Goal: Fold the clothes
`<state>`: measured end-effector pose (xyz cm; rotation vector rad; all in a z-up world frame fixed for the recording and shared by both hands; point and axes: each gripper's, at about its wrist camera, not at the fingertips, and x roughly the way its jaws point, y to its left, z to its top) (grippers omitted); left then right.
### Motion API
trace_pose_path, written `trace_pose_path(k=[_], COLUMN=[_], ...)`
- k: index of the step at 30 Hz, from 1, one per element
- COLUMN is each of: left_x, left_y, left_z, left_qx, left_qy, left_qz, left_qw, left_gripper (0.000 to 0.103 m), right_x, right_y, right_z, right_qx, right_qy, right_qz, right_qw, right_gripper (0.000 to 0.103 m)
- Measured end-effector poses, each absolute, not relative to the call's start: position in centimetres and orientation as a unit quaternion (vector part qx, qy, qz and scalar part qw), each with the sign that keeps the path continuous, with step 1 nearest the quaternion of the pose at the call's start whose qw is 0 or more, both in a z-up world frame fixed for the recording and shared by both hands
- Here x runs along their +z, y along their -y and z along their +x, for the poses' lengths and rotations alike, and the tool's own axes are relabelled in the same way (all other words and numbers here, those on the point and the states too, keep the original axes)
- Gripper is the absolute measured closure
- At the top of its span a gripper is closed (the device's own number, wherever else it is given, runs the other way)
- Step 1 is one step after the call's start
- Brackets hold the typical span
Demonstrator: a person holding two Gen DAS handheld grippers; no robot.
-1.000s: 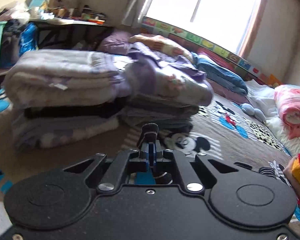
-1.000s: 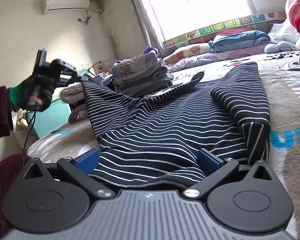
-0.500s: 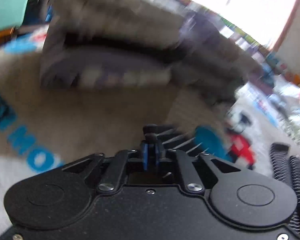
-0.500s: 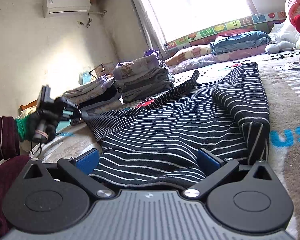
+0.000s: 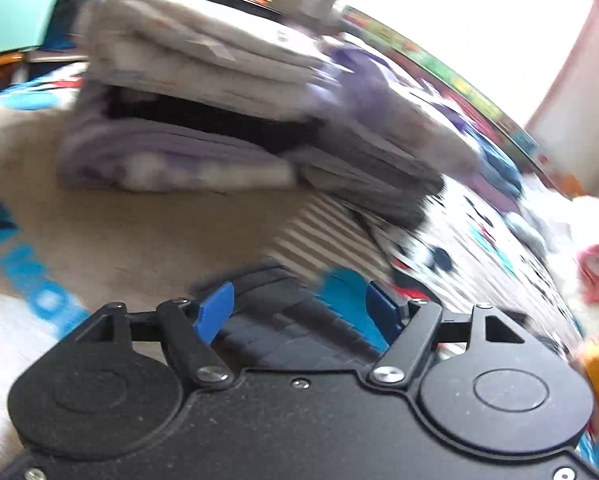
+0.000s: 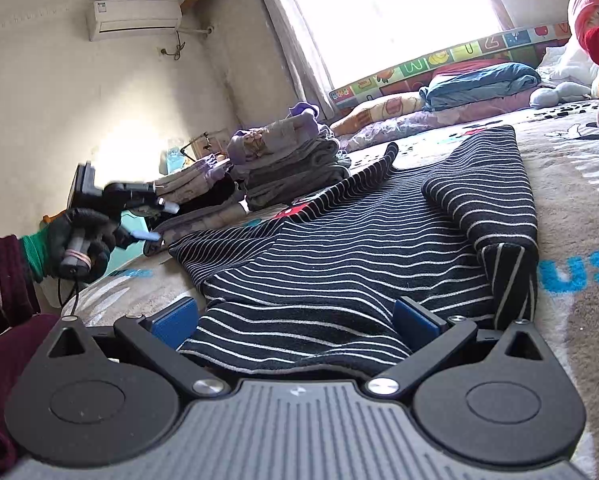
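Bed blanket under striped garment; left tongs opening, garment between.

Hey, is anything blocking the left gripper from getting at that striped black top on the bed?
Nothing visible does. The left gripper, jaws opening and off the fabric, sits right at the near edge of the striped top. The folded clothes stack stands behind, not between.

My view: a home bedroom — cartoon-print bed, pillows, curtained window, wall air conditioner.
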<state>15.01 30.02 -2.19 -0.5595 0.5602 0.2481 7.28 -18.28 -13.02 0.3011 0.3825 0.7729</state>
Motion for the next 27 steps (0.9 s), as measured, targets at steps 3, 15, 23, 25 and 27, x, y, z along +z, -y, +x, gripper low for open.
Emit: trace_pose_path(k=[3, 15, 23, 25, 27], left_x=[-2.0, -4.2, -5.6, -6.1, -6.3], left_y=[-26.7, -11.8, -8.0, -7.5, -6.8], left_z=[15.2, 14.4, 15.1, 15.2, 15.1], left_qx=[0.093, -0.027, -0.066, -0.082, -0.097], left_qy=[-0.273, -0.336, -0.329, -0.332, -0.336], left_qz=[-0.310, -0.204, -0.124, -0.120, -0.124], left_qw=[0.906, 0.919, 0.934, 0.932, 0.929], left_gripper=[0.027, 0.003, 0.004, 0.004, 0.004], right_x=[-13.0, -9.7, -6.7, -6.6, -6.5], right_y=[18.2, 18.7, 23.3, 24.2, 24.9], right_z=[7.2, 6.6, 9.4, 11.6, 14.4], right_qx=[0.372, 0.346, 0.248, 0.221, 0.209], right_qy=[-0.185, -0.237, -0.241, -0.255, -0.265], right_qz=[0.143, 0.142, 0.203, 0.209, 0.216], right_qw=[0.898, 0.897, 0.916, 0.918, 0.916], right_gripper=[0.000, 0.000, 0.005, 0.011, 0.016])
